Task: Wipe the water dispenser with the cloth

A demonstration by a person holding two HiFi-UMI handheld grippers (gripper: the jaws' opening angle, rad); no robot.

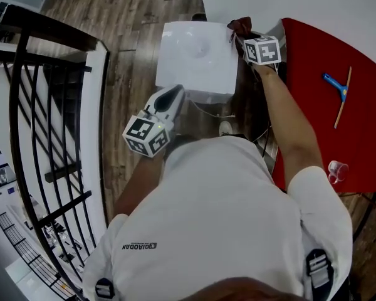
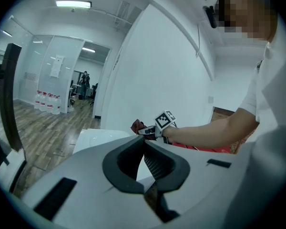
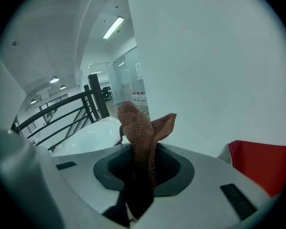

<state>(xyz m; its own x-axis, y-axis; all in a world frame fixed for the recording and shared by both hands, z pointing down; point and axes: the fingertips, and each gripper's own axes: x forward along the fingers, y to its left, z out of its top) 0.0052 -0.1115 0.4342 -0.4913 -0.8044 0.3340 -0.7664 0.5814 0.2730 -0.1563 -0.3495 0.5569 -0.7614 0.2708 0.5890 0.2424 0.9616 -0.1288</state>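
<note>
The water dispenser [image 1: 194,55] is a white box seen from above, against the white wall. My right gripper [image 1: 239,36] is at its top right corner, shut on a brown cloth [image 1: 241,26]. In the right gripper view the cloth [image 3: 140,130] stands up folded between the jaws of that gripper [image 3: 142,159], with the dispenser top [image 3: 88,137] just beyond it. My left gripper [image 1: 173,94] hovers off the dispenser's front left edge. In its own view the left gripper [image 2: 144,147] has its jaws together with nothing in them, and the dispenser top [image 2: 97,138] lies ahead.
A red table [image 1: 319,137] stands right of the dispenser, carrying a blue-headed squeegee [image 1: 339,89] and a clear cup [image 1: 337,170]. A black railing [image 1: 44,105] runs along the left over a stairwell. Cables [image 1: 222,115] lie on the wood floor [image 1: 131,24] in front of the dispenser.
</note>
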